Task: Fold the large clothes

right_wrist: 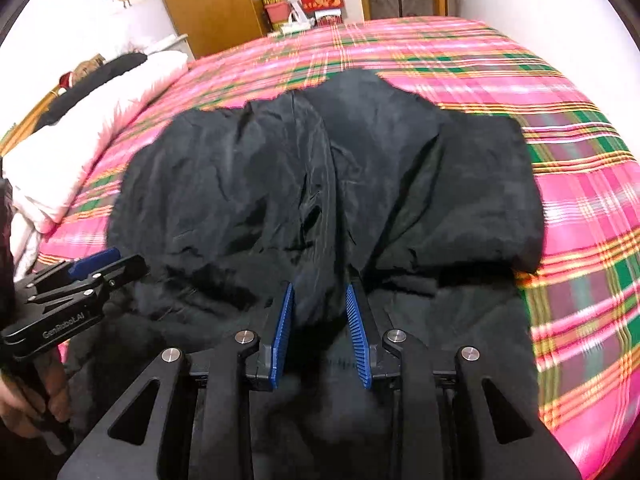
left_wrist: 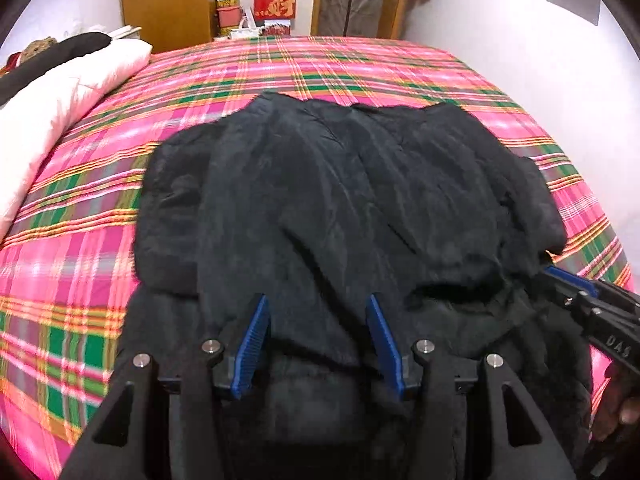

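The black jacket [left_wrist: 340, 200] lies on the plaid bed [left_wrist: 80, 260], its near edge gathered; the left gripper [left_wrist: 320, 336] and right gripper [right_wrist: 320, 328] each pinch thick fabric between their fingers, seemingly mid-fold; next, carry the edge across evenly.

White walls [left_wrist: 500, 32] (cartoon stickers on one); wooden wardrobe [right_wrist: 208, 4] behind the plaid-sheeted bed [left_wrist: 360, 68].
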Available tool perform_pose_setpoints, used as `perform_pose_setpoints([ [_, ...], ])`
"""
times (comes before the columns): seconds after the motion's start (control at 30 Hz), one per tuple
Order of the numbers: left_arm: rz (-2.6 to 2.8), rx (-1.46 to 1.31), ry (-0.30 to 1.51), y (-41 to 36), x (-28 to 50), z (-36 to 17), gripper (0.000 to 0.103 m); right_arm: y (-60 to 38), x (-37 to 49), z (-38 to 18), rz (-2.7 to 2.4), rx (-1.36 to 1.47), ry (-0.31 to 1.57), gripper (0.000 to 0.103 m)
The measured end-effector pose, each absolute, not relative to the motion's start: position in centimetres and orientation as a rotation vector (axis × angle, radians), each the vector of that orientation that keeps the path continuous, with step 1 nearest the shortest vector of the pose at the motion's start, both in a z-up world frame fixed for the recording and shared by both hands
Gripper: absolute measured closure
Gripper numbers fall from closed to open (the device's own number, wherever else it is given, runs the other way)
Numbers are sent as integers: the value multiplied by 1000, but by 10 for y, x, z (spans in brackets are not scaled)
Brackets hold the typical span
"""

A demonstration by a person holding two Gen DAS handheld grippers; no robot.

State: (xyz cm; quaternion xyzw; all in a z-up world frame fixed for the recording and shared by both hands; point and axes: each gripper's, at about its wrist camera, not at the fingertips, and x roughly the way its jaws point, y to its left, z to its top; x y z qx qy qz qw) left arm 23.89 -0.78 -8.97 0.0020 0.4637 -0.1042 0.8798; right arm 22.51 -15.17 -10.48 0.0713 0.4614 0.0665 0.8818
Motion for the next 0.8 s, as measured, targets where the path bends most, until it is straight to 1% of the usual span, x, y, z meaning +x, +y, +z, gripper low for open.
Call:
perform_pose_setpoints([
  [0.17,-181,-23,954,10,190,-71,54,-156,175,-82,161,160,926,75],
  [0.3,-167,-46,930,28,152,-56,54,-162,137,-69,169,175,911,74],
  [0.37,-161,-58,918,39,134,-48,53,-168,123,-66,173,184,917,67],
  [0.43,-141,-47,911,49,119,-44,53,-176,108,-65,181,203,926,54],
  [0.5,-118,-40,910,62,107,-42,53,-187,97,-67,168,218,945,50],
  [0.8,12,-96,975,116,89,-62,52,-234,78,-97,21,294,1072,49],
])
